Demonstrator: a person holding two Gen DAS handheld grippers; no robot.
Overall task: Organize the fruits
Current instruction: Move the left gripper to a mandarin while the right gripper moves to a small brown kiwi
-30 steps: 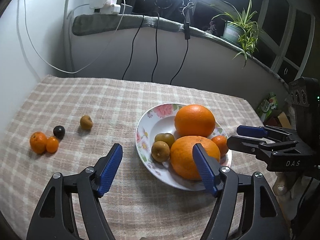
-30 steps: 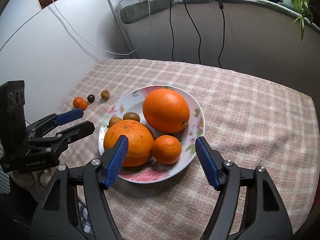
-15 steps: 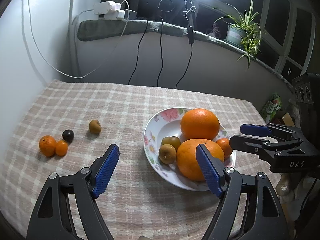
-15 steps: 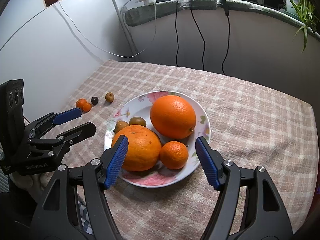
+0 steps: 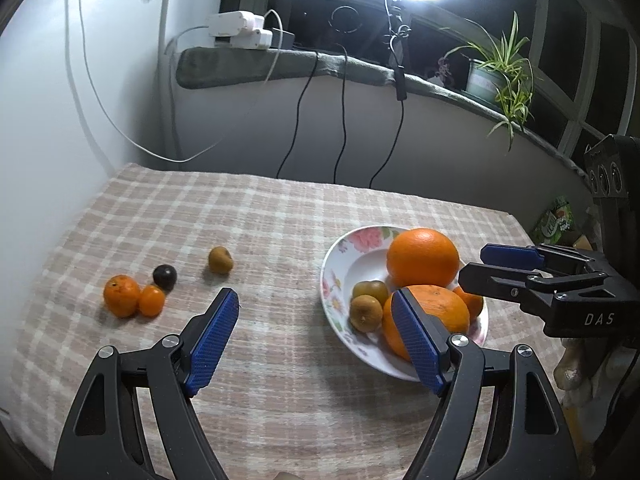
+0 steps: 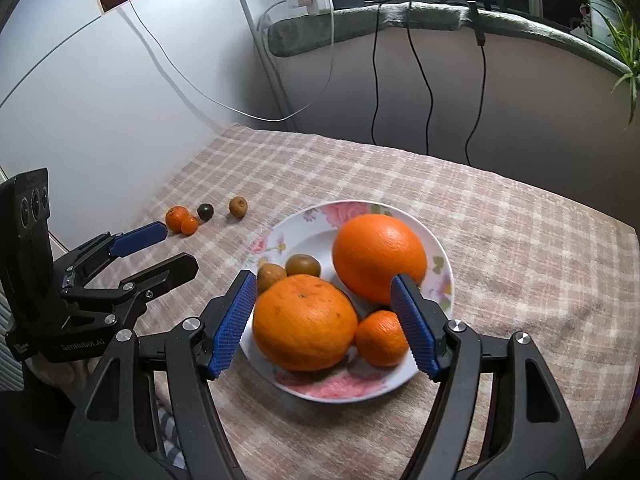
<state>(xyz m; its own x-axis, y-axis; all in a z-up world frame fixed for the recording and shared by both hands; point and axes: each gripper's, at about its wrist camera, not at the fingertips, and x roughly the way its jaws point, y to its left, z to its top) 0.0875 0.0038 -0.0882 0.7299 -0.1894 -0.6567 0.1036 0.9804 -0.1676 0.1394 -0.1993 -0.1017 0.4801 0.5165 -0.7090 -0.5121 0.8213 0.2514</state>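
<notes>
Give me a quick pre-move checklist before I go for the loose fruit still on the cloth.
1. Left gripper empty, jaws open: ok.
2. Right gripper empty, jaws open, hovering near the plate: ok.
3. Loose fruit located: two small oranges touching each other, a dark fruit beside them, a brown fruit apart: ok.
4. Cloth between left gripper and that fruit unobstructed: ok.
5. Room on the plate: white bare patch at its back left, the rest crowded: ok, tight.
6. Piled oranges stable if another fruit lands: cannot tell.
</notes>
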